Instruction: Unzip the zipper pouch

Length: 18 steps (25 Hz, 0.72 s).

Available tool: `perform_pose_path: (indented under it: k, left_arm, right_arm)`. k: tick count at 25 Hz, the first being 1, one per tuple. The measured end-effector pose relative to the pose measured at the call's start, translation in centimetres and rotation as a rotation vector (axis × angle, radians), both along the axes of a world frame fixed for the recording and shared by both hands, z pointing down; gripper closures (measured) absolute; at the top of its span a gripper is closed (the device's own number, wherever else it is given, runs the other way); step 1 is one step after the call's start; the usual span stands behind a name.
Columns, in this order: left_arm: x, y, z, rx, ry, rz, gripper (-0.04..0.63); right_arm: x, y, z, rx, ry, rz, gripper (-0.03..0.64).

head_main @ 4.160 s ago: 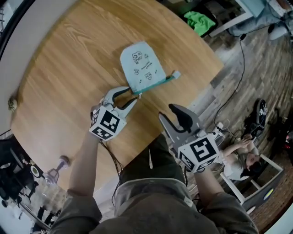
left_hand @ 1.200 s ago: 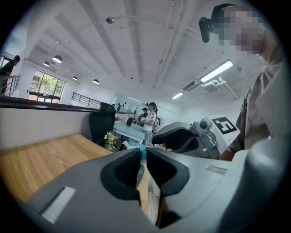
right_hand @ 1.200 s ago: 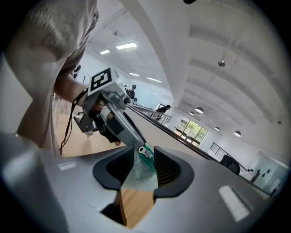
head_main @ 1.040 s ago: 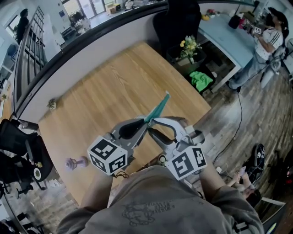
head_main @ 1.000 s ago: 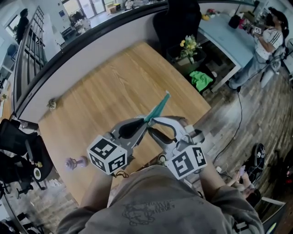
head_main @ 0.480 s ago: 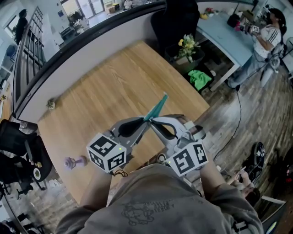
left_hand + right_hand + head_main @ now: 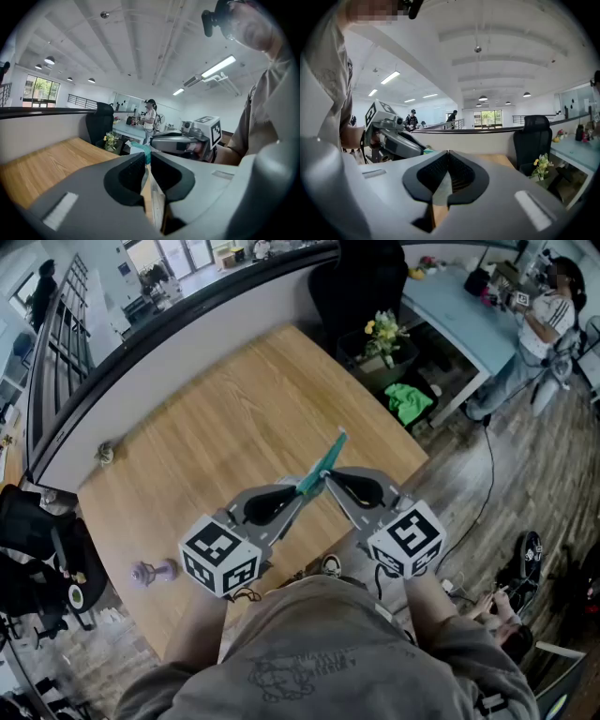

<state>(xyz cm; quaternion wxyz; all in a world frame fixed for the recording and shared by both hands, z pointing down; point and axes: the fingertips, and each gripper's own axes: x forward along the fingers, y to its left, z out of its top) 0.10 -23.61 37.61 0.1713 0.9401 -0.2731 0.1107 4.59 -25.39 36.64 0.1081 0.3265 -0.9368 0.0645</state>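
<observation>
The teal zipper pouch [image 7: 323, 463] hangs edge-on above the table's near edge, held between both grippers. My left gripper [image 7: 302, 491] is shut on its lower end; in the left gripper view the teal fabric [image 7: 140, 149] sits between the pads. Coming in from the right, my right gripper [image 7: 327, 476] is shut on the pouch's zipper edge just above the left one. A pale sliver of the pouch [image 7: 440, 190] shows between its closed pads. Each gripper sees the other close by: the right gripper [image 7: 173, 142] and the left gripper [image 7: 401, 143].
The wooden table [image 7: 206, 427] lies below and beyond the grippers, with a small object [image 7: 106, 454] near its far left corner. A purple item [image 7: 155, 571] is on the floor at left. A flower pot [image 7: 386, 334], green cloth [image 7: 411, 401] and a standing person [image 7: 544, 306] are at right.
The right gripper's jaws have gone from wide open to shut on the pouch, and its marker cube has swung to the right. The left gripper has kept its hold and place.
</observation>
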Motion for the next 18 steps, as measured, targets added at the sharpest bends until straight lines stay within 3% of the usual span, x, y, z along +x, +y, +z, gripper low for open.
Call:
perform_pose_path:
  k: [12, 18]
  left_arm:
    - [-2.9, 0.8, 0.2, 0.005, -0.012, -0.027, 0.557]
    - [-3.1, 0.9, 0.0, 0.002, 0.009, -0.054, 0.557]
  right_arm:
    - [7.7, -3.4, 1.3, -0.065, -0.02, 0.233, 0.604]
    - [7.9, -3.2, 1.6, -0.082, -0.056, 0.278, 0.603]
